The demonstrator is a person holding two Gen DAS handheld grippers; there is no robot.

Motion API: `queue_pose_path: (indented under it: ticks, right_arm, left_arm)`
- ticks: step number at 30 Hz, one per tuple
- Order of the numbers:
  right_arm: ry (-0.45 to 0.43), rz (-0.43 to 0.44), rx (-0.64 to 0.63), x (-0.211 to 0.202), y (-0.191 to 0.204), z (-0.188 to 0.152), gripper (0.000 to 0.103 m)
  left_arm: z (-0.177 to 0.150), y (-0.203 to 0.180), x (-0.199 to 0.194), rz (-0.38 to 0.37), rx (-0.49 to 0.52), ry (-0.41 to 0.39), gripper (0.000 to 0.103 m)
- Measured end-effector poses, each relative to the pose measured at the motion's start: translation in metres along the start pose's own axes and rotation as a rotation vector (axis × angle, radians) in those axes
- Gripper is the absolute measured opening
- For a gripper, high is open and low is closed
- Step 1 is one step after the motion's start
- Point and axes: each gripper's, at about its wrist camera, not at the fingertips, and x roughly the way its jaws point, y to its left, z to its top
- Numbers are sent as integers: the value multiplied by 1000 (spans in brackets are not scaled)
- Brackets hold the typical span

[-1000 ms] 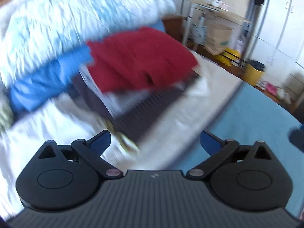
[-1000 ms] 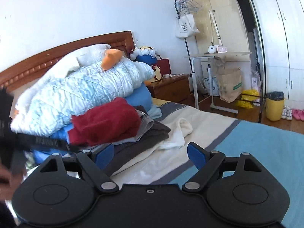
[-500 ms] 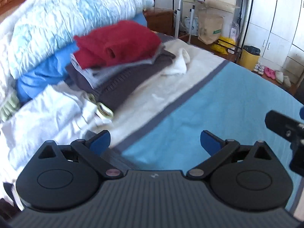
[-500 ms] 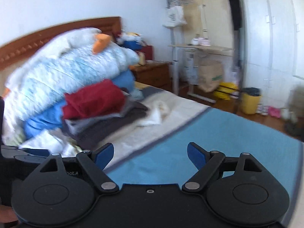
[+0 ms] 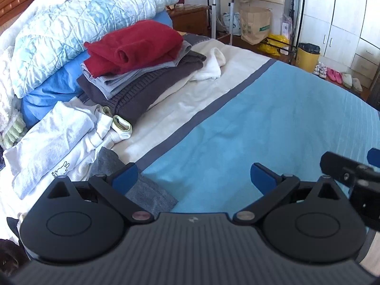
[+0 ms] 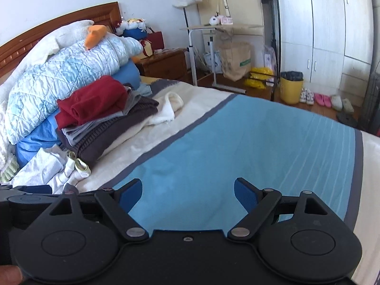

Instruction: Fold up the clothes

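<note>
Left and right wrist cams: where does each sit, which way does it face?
Left wrist: on the left gripper, open, over the bed, facing the clothes pile; the right gripper shows at the right edge.
Right wrist: on the right gripper, open, facing the bed and wardrobe; the left gripper and a fingertip show at the left.
Shared: clothes pile, bed, yellow bin.

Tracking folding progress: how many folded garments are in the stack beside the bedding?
3: fuzzy red sweater on top, light grey garment beneath, dark grey ribbed knit at bottom. More may be hidden.
</note>
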Motion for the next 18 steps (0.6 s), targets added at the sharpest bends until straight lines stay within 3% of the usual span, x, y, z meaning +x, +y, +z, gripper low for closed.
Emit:
queue_pose_path:
  ticks: [12, 18]
  right_arm:
    - [19, -36, 18, 1, -6, -11, 88]
    - [24, -15, 22, -2, -5, -15, 88]
  left_arm:
    - [-5, -1, -1, 16, 7, -10, 103]
    - [-6, 1, -3, 17, 4, -36, 103]
